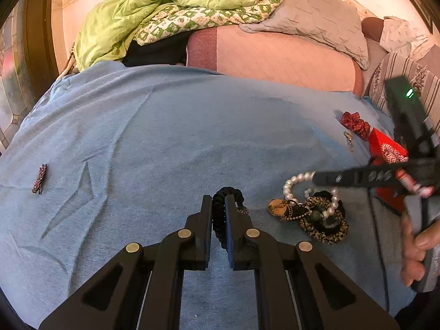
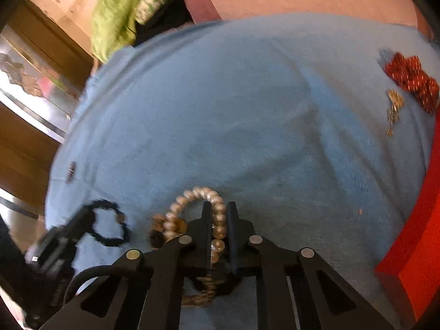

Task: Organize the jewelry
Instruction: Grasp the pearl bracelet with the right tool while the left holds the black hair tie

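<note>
My left gripper (image 1: 218, 205) is shut on a black braided bracelet (image 1: 220, 214) just above the blue cloth (image 1: 165, 137); it also shows in the right wrist view (image 2: 110, 224). My right gripper (image 2: 219, 214) is shut on a white pearl bracelet (image 2: 192, 200), also seen in the left wrist view (image 1: 291, 183). Under it lies a pile with a leopard scrunchie (image 1: 327, 231) and a gold pendant (image 1: 277, 206). A red box (image 1: 385, 148) stands at the right, also in the right wrist view (image 2: 412, 220).
A red scrunchie (image 1: 356, 123) and a small gold earring (image 1: 348, 137) lie near the box. A dark hair clip (image 1: 39, 178) lies far left on the cloth. A green quilt (image 1: 165, 13) and grey pillow (image 1: 316, 19) are piled behind.
</note>
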### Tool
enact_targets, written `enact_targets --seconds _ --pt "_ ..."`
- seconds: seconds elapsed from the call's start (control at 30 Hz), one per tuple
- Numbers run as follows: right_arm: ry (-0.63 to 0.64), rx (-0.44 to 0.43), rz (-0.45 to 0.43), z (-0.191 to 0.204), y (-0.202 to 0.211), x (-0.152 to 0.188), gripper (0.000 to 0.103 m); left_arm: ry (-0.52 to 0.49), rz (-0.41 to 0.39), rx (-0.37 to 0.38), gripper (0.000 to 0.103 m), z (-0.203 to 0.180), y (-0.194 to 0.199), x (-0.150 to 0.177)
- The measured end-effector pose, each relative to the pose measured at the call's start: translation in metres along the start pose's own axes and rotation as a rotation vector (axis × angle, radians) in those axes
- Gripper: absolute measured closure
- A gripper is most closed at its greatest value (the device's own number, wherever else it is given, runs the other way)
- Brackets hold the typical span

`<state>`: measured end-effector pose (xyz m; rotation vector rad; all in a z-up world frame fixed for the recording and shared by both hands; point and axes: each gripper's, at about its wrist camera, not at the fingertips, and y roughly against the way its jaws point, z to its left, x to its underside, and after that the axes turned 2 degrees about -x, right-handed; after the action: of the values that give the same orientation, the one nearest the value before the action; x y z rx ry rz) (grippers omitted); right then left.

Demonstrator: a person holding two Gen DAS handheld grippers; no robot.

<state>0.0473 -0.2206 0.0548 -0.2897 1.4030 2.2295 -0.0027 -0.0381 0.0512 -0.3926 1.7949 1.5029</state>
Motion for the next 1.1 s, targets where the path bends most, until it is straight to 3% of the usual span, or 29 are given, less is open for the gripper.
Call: enact_targets --seconds 0.27,0.37,0.7,1.1 --pt "0.063 -0.074 -0.208 0.012 0.059 0.000 0.092 0.014 -0.030 0.012 0.095 -0.003 0.006 -0.003" --pt "0.060 -0.102 -0.244 0.012 0.070 0.001 0.092 0.008 -0.042 0.015 0.094 -0.006 0.008 -0.006" --pt "0.024 -0.138 -0.285 0.006 0.084 0.000 0.092 -0.007 -0.043 0.014 0.094 -0.015 0.006 -0.009" --pt "0.030 -0.127 -0.291 0.004 0.089 0.002 0.092 -0.074 -0.080 -0.050 0.094 -0.034 0.011 -0.011"
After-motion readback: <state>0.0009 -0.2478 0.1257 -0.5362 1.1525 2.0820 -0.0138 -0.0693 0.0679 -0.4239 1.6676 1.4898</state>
